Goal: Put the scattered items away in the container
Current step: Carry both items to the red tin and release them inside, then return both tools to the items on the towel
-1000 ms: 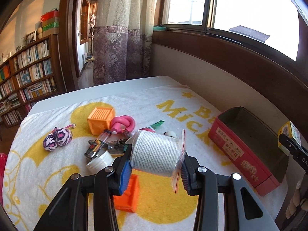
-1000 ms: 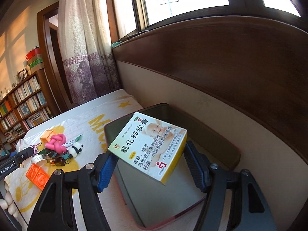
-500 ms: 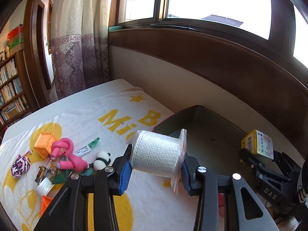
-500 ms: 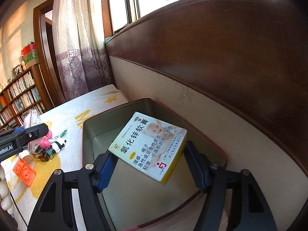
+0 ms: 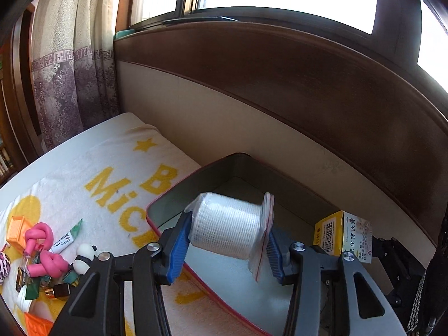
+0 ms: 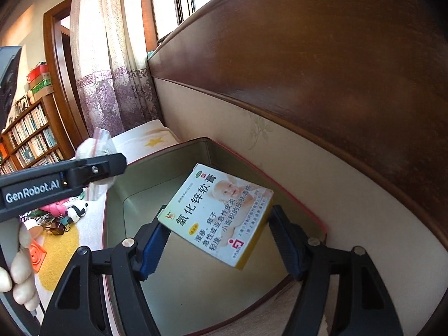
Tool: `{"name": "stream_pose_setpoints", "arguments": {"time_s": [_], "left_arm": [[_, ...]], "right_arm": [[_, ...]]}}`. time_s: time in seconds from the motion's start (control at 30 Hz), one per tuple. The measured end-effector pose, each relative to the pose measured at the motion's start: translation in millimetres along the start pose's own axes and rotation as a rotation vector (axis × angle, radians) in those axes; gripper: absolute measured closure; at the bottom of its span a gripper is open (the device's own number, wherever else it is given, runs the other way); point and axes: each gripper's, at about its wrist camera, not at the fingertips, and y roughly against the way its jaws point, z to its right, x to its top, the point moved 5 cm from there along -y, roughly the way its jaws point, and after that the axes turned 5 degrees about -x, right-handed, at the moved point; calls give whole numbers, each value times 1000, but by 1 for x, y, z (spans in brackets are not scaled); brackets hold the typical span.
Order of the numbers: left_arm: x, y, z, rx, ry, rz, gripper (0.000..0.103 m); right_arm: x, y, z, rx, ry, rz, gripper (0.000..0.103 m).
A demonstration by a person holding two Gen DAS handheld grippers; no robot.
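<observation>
A bagged white gauze roll [image 5: 226,225] and a tilted yellow ointment box [image 6: 217,214] hang above the open red tin [image 6: 296,204], other clutter [image 5: 44,254] remaining on the towel.

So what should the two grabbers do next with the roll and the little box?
Probably lower both a little and let go. The left gripper holds the bagged white roll and the right gripper holds the medicine box, each already hanging above the open tin, whose visible floor looks bare.

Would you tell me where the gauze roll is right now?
The gauze roll is clamped in the left gripper, above the red tin's left edge.
</observation>
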Motion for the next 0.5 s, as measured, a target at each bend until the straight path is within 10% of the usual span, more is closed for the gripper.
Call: {"name": "stream_pose_setpoints", "arguments": {"time_s": [0.07,0.5], "left_arm": [[-2,1,1,11,2,19,23],[-4,9,-28,53,66,23,23]], "right_arm": [[0,-3,2,6,-9,-8,23],[-4,-2,-5,17,-9,-19,23]]}}
